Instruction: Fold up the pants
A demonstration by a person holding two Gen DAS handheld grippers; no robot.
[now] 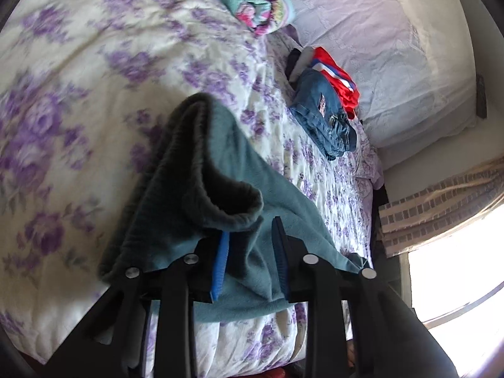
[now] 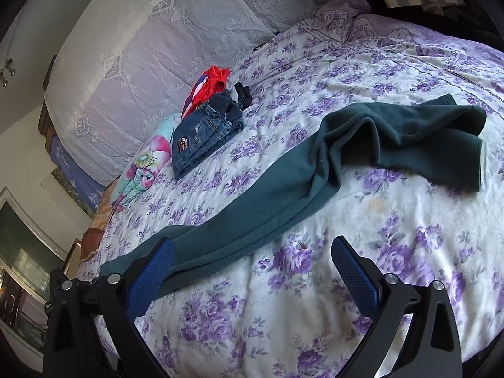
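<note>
Left wrist view first: the left gripper (image 1: 250, 252) has its jaws pinching a bunch of the teal fleece pants (image 1: 201, 170), the cloth running between the two blue pads (image 1: 220, 267). The fabric drapes over the gripper and hangs above the bed (image 1: 78, 63) with its purple-flowered cover, a rolled hem curling open just ahead of the pads. Further up the bed, near the pillow end, a folded pair of jeans (image 1: 324, 113) lies with a red garment (image 1: 337, 75) touching its far side. A rolled pastel blanket (image 1: 252, 3) sits beside the white pillow (image 1: 393, 63).

Right wrist view now: the right gripper (image 2: 252, 271) hovers with jaws spread wide, nothing between them. The pants stretch across the middle of the bed, one long leg running to the gripper's left finger (image 2: 151, 277), which overlaps the leg's end; whether it touches the cloth I cannot tell. The other end lies bunched and rumpled toward the bed's right edge. The jeans and red garment sit near the lace-covered pillow.
</note>
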